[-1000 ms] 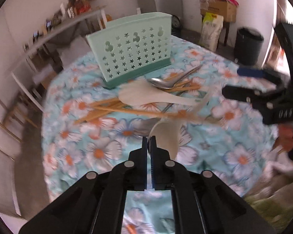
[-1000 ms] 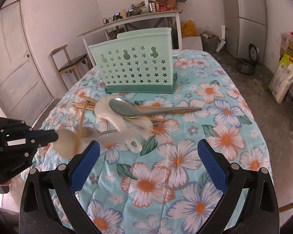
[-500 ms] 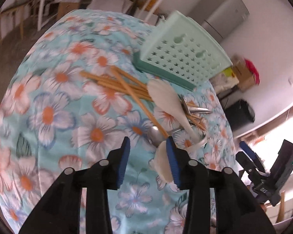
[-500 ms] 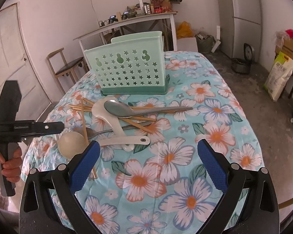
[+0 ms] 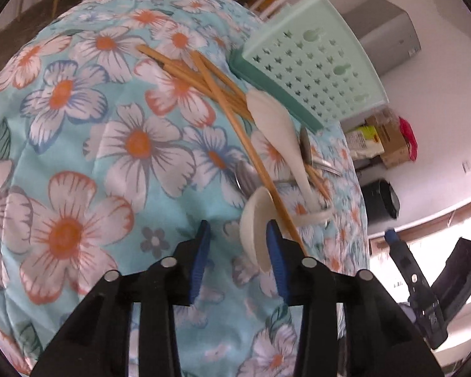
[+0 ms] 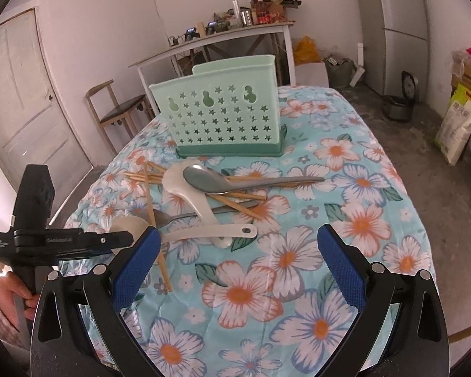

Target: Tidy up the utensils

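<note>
The left wrist view looks close at the left gripper (image 5: 237, 245). Its blue fingers (image 5: 201, 251) are closing, with the bowl of a white ladle (image 5: 254, 220) between them, beside the right-hand finger; they are not yet pressing on it. Only the right wrist view shows the whole ladle: it lies on the flowery worktop (image 6: 345, 220), its long handle pointing right, its bowl at the left near edge. That view also shows a hand (image 6: 11, 295) holding the left gripper. The right gripper (image 6: 235, 260) has its fingers wide apart, with nothing between them. The green holder (image 6: 219, 119) stands upright at the far side, behind the chopsticks (image 5: 210, 78).
</note>
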Available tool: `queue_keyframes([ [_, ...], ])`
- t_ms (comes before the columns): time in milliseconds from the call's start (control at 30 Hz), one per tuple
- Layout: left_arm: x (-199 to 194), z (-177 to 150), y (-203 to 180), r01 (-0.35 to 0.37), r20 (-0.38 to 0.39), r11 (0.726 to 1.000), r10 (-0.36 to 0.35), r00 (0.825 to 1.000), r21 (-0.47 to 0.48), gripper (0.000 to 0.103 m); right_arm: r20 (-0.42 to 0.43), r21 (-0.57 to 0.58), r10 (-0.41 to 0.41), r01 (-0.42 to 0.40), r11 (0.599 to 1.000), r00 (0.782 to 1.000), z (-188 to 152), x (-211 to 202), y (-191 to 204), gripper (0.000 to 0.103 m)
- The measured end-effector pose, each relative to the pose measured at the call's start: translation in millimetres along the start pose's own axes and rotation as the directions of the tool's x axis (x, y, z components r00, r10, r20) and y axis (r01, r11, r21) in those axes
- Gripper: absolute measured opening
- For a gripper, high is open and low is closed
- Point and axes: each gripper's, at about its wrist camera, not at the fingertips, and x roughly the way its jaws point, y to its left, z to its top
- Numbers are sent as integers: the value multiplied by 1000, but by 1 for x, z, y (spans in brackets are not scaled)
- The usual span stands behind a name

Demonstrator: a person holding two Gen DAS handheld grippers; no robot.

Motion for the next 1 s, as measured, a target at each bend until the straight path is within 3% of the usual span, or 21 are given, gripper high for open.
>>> queue_keyframes([
  [133,-3,0,3,-51,29,999,51,998,-5,5,-13,4,6,-6,1000,1000,-1,0,-1,95],
  [400,-31,1,-5,-200,80,972,191,978,123,5,7,-77,20,-19,997,1000,9,-5,19,95],
  [600,-64,-4,15,-334,141,933,316,938,132,6,7,-128,35,-34,991,999,12,-1,37,92],
  [733,-90,-9,12,-413,248,895,367,896,169,6,-2,-162,29,-29,986,1000,13,4,48,88],
  [800,-103,-9,3,-406,297,891,339,892,202,5,2,-168,30,-29,985,1000,14,4,52,88],
  [1000,-139,-1,-14,-213,316,944,128,940,251,5,25,-152,16,-12,988,1000,21,1,53,88],
])
